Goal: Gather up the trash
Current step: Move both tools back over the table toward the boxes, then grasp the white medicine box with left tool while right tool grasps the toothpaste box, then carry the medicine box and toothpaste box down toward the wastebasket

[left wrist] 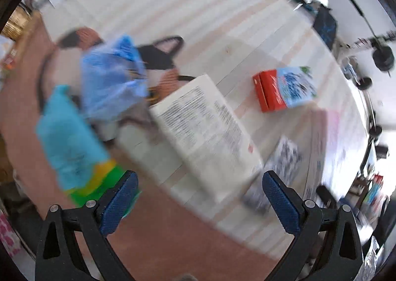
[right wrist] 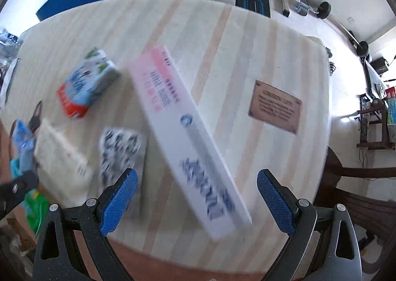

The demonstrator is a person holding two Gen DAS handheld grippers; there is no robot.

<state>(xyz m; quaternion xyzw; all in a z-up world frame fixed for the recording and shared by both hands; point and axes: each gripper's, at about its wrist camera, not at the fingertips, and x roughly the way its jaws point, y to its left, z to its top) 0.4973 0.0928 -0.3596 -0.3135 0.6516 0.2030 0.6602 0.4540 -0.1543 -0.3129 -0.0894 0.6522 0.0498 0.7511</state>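
Hovering both wide-open, empty grippers, left gripper (left wrist: 199, 200) facing white box (left wrist: 205, 132), right gripper (right wrist: 196, 198) straddling long carton (right wrist: 188, 137), we ready pickups.

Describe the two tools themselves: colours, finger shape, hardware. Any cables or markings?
Both look identical. The left tool has two blue fingers with a fine knurled grip texture and rounded tips, each on a black arm with a triangular cut-out and silver pivot screws. The right tool has the same blue textured fingers and black frame, lightly speckled. No cables, labels or sleeves are visible in either wrist view.
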